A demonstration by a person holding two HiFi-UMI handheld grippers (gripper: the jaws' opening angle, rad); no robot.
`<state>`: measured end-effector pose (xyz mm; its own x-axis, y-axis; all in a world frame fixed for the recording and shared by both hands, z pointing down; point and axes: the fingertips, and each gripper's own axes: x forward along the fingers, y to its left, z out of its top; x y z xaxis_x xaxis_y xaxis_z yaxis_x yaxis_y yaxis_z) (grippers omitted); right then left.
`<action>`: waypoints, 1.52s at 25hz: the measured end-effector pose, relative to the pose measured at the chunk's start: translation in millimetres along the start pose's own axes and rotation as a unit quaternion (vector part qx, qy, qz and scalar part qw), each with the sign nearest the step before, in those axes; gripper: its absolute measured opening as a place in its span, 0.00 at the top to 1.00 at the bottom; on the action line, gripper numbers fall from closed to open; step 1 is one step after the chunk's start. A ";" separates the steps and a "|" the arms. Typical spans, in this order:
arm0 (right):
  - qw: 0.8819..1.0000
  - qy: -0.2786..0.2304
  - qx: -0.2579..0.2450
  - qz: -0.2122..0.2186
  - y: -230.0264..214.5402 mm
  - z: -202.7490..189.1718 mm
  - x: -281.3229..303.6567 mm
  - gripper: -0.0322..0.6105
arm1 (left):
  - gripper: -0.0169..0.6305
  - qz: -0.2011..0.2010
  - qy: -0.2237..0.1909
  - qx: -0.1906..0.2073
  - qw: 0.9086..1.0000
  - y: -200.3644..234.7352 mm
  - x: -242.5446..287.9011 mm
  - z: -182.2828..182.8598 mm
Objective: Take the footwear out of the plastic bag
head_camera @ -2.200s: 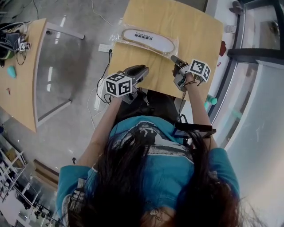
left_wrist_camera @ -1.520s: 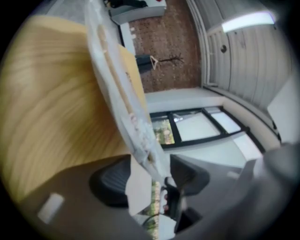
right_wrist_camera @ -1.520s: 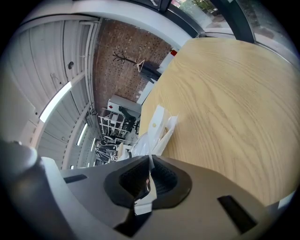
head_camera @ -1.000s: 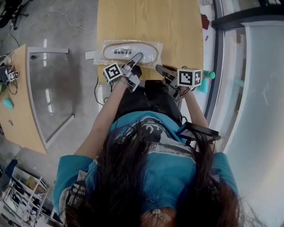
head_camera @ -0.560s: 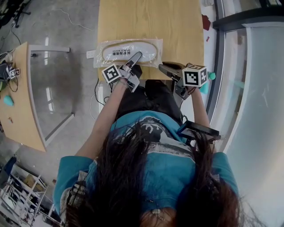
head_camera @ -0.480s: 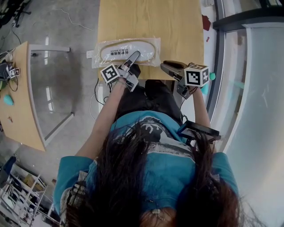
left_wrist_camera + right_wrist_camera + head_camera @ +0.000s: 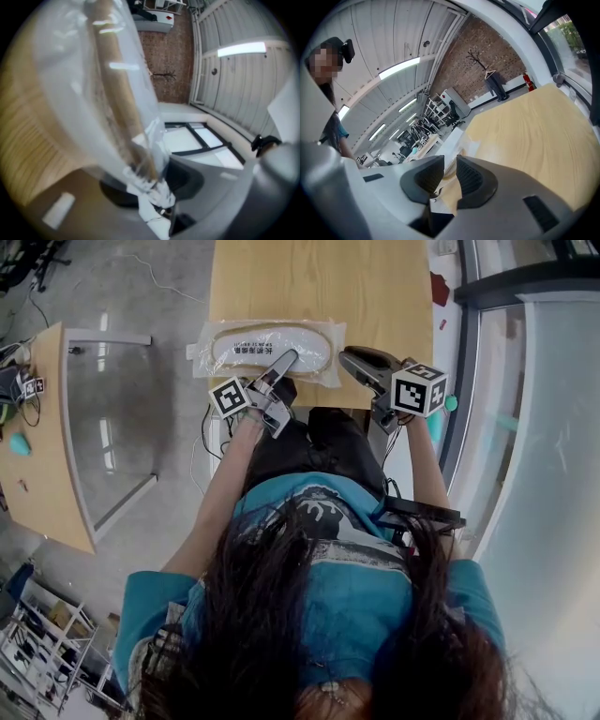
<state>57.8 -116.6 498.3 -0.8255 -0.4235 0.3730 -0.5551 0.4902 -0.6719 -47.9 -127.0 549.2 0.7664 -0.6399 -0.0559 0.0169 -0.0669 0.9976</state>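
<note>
A clear plastic bag (image 7: 267, 348) holding a flat white slipper (image 7: 270, 341) lies near the front edge of the wooden table (image 7: 319, 282). My left gripper (image 7: 289, 357) is shut on the bag's near edge. In the left gripper view, crumpled plastic (image 7: 93, 70) and the slipper's tan rim (image 7: 117, 89) run up out of that gripper (image 7: 151, 180). My right gripper (image 7: 349, 358) hovers at the bag's right end. Its jaws stand a little apart in the right gripper view, where the gripper (image 7: 444, 177) has nothing pressed between the pads; the tabletop (image 7: 525, 126) stretches beyond.
A second wooden table (image 7: 42, 465) with a teal object (image 7: 19, 443) stands to the left, across grey floor with cables (image 7: 211, 427). A glass partition (image 7: 534, 427) runs down the right side. A small red item (image 7: 441, 289) lies beside the table's right edge.
The right gripper moved forward from the table's front edge to the bag's right end, and its jaws parted. The left gripper stays on the bag, which shifted slightly.
</note>
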 end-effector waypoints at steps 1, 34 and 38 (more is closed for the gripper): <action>1.000 0.002 0.000 0.002 -0.3 -1.3 2.3 0.81 | 0.77 -0.002 0.003 0.000 1.000 -1.5 0.9 -1.7; 0.997 -0.052 0.004 0.054 -6.6 48.3 -28.2 0.84 | 0.81 -0.065 -0.018 -0.021 0.997 -35.0 10.1 5.4; 0.991 -0.066 0.024 0.111 19.1 60.3 -21.3 0.84 | 0.81 -0.082 -0.009 -0.025 0.996 -42.4 9.0 2.1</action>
<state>70.9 -144.1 438.9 -0.9043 -0.4074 0.1272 -0.3531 0.5466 -0.7593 -43.0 -131.6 506.3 0.7394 -0.6371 -0.2177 0.1730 -0.1327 0.9759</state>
